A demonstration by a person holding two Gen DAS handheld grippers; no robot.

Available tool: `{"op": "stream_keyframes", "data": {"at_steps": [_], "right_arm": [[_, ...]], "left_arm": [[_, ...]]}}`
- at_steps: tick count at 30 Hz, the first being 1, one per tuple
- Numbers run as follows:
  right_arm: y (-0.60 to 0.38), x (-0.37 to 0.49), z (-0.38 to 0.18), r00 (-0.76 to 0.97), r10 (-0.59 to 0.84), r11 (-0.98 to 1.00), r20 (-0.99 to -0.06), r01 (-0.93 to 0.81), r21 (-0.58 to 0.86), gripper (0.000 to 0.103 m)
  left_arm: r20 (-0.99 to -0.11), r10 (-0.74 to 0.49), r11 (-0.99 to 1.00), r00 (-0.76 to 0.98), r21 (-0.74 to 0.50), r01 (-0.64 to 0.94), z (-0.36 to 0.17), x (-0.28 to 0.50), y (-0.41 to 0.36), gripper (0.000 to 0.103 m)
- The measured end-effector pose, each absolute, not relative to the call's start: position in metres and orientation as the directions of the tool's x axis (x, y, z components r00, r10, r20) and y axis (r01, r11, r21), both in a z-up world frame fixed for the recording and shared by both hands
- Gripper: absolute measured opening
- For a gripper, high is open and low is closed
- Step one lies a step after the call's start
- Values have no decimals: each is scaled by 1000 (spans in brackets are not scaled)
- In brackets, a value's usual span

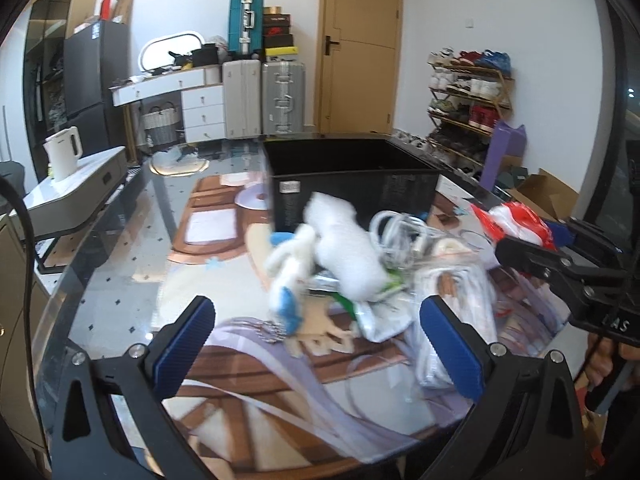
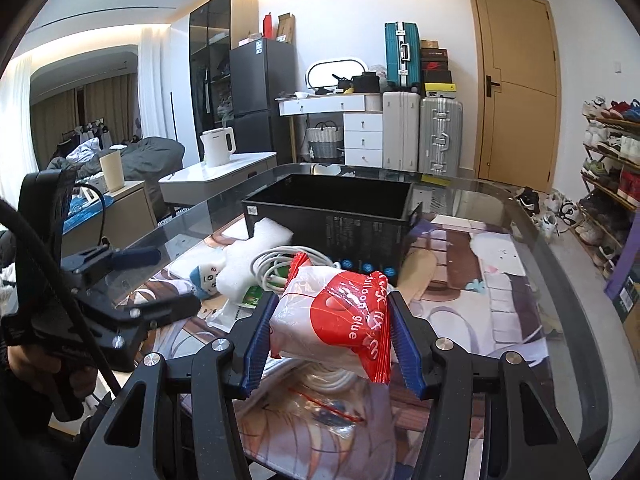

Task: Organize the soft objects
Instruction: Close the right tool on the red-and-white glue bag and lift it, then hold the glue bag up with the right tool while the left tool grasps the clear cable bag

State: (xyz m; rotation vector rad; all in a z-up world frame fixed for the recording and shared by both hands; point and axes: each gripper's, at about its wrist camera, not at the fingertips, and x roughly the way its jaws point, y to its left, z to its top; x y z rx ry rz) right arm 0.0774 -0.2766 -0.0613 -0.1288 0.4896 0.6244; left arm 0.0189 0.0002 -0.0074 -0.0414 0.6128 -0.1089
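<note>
The right gripper (image 2: pixel 332 340) clamps the red-and-white packet (image 2: pixel 336 316) above the pile; the left gripper (image 1: pixel 316 344) stands wide, empty. Next, probably carry it into the black box (image 2: pixel 340 216).

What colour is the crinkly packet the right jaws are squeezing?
Red and white packet, with white lettering on the red part. The right wrist view shows it best.

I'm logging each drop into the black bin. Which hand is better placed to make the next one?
Right. The right gripper already clamps the red-and-white packet, with the black bin just ahead. The left gripper is open and empty.
</note>
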Motion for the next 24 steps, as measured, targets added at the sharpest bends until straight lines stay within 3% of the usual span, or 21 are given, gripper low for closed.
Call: {"op": "stream_keyframes", "data": {"at_steps": [10,14,21,24], "right_arm": [[-297,79,-56,730,497,837,-469,-546,36,55],[-299,79,-56,729,495,838,-474,-544,39,55],[-296,78,-60,722,492,837,-487,-546,37,55],[-295,78,-60,718,493,836,-490,-548,38,55]], "left_arm": [[-583,-244,968,775,-99,231,-9,12,-43,100],[-604,-266,959,751,-89,268,-14,16,-57,86],[-629,-310,944,713,-117,307,-24,24,-65,73],[-642,-311,942,701,-110,317,-27,29,-69,60]]}}
